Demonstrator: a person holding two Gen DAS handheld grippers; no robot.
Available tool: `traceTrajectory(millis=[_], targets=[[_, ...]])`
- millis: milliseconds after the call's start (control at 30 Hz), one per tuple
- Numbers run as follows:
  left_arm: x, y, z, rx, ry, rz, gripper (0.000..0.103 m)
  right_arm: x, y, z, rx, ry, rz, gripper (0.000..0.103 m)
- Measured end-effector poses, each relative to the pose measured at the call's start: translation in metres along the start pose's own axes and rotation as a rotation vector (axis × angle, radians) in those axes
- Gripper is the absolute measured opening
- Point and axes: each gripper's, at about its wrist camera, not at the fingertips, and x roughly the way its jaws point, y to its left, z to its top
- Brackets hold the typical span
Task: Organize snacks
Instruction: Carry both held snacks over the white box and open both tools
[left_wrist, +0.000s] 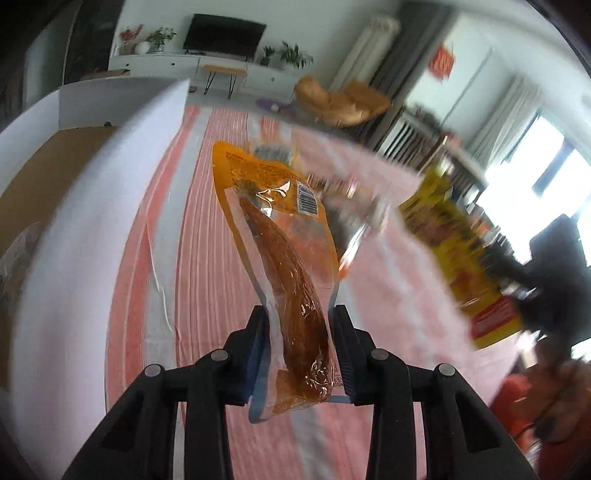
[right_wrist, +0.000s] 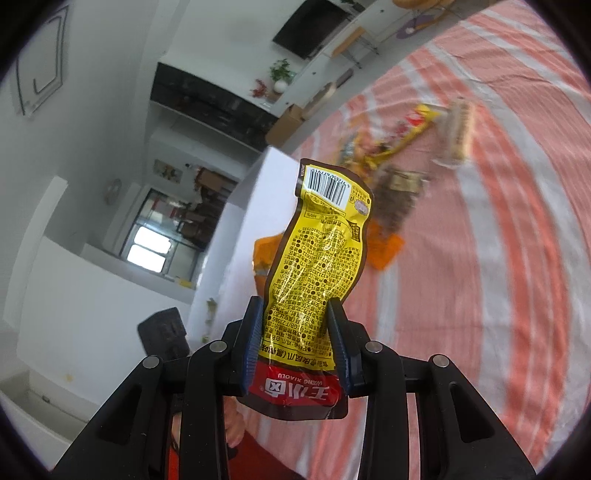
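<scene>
Left gripper clamped on orange clear-windowed sausage pouch, right gripper pinching crinkled yellow-and-red foil packet, both long axes pointing forward, perhaps toward white box.

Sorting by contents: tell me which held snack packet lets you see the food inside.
The orange packet in the left gripper: its clear window shows brown food. The yellow packet is fully printed.

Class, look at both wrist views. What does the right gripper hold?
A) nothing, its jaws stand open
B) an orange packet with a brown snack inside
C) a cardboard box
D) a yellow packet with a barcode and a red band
D: in the right wrist view the right gripper is shut on the yellow packet; the orange packet sits in the left gripper.
</scene>
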Motion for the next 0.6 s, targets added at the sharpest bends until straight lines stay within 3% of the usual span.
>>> traceTrajectory(millis=[133, 200, 300, 400, 467, 533, 600], targets=[[-0.054, 0.029, 0.021, -0.058, -0.110, -0.010, 0.035, 0.020, 0.038, 0.014, -0.032, 0.014, 0.066, 0.036], [-0.083, 0.055, 0.032, -0.081, -0.152, 0.046, 0.035, 0.043, 0.068, 0.021, -0.066, 0.038, 0.116, 0.036], [-0.111, 0.097, 0.041, -0.111, -0.169, 0.190, 0.036, 0.094, 0.120, 0.025, -0.123, 0.103, 0.189, 0.036], [-0.125, 0.139, 0.041, -0.148, -0.156, 0.358, 0.051, 0.154, 0.174, 0.019, -0.206, 0.162, 0.227, 0.040], [-0.126, 0.158, 0.038, -0.176, -0.149, 0.469, 0.077, 0.191, 0.199, 0.014, -0.235, 0.175, 0.235, 0.059], [-0.131, 0.174, 0.031, -0.188, -0.168, 0.532, 0.082, 0.217, 0.210, 0.012, -0.234, 0.180, 0.212, 0.076], [-0.136, 0.181, 0.023, -0.202, -0.186, 0.553, 0.087, 0.230, 0.212, 0.013, -0.226, 0.178, 0.184, 0.076]])
